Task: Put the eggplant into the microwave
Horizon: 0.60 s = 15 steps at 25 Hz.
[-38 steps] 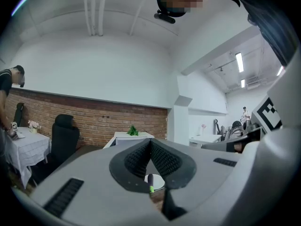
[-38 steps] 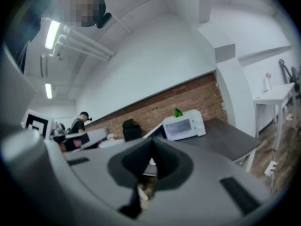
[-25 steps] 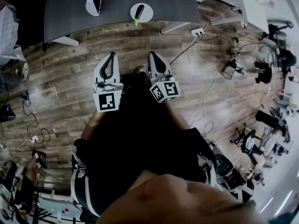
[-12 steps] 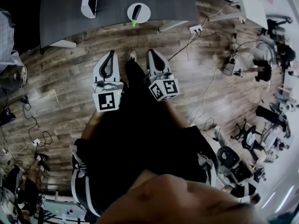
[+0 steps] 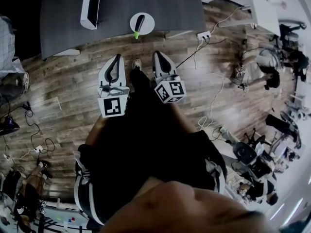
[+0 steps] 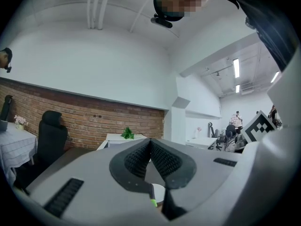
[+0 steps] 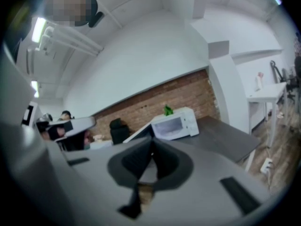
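In the head view a dark eggplant (image 5: pixel 140 21) with a green stem end lies on a white plate (image 5: pixel 147 25) near the front edge of the dark grey table (image 5: pixel 170 4). The white microwave (image 5: pixel 91 6) stands on the table, left of the plate. Both grippers hover over the wooden floor, short of the table and pointing at it. My left gripper (image 5: pixel 116 57) is shut and empty, and my right gripper (image 5: pixel 158 55) is shut and empty too. Below the left gripper's (image 6: pixel 150 141) closed jaws I see the plate (image 6: pixel 158 192). The right gripper (image 7: pixel 152 141) faces the microwave (image 7: pixel 174 123).
A power strip (image 5: pixel 204 34) and loose cables lie on the floor right of the table. Office chairs and gear (image 5: pixel 272 72) crowd the right side. A black chair (image 6: pixel 49 140) stands by the brick wall. My own shoe (image 5: pixel 137 63) shows between the grippers.
Both grippers have moved forward toward the table, still shut. The plate with the eggplant and the table edge lie nearer to them than before.
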### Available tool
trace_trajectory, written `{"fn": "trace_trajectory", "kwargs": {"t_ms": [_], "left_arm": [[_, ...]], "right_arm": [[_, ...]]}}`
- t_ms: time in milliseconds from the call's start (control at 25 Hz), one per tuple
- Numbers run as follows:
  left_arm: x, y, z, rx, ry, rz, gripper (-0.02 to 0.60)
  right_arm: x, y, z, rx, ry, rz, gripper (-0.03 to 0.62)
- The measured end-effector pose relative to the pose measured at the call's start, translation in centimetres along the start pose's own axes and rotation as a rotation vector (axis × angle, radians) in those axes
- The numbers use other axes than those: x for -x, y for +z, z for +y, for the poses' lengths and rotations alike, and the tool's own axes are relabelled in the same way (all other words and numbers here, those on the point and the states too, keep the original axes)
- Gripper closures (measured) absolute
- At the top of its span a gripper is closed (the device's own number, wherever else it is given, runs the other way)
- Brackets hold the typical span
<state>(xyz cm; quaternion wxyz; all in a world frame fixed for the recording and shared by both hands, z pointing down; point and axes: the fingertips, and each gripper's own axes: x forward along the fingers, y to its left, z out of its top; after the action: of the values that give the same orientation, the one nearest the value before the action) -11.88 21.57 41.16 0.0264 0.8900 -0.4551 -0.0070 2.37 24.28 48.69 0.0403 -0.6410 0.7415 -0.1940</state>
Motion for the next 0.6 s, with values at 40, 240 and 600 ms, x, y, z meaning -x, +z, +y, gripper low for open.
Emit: {"fn": "trace_trajectory", "kwargs": {"t_ms": [40, 240, 600], "left_arm": [[-0.7, 0.0, 0.0, -0.003, 0.002, 0.002, 0.548], [-4.4, -0.4, -0.7, -0.023, 0.013, 0.025, 0.548], [-11.2, -1.2, -2.3, -0.030, 0.048, 0.049, 0.546]], "right_arm": [[-0.5, 0.1, -0.6, -0.002, 0.001, 0.002, 0.560], [-2.9, 0.6, -3.4, -0.016, 0.012, 0.023, 0.560], [-6.8, 0.8, -8.1, -0.002, 0.059, 0.070, 0.560]]}}
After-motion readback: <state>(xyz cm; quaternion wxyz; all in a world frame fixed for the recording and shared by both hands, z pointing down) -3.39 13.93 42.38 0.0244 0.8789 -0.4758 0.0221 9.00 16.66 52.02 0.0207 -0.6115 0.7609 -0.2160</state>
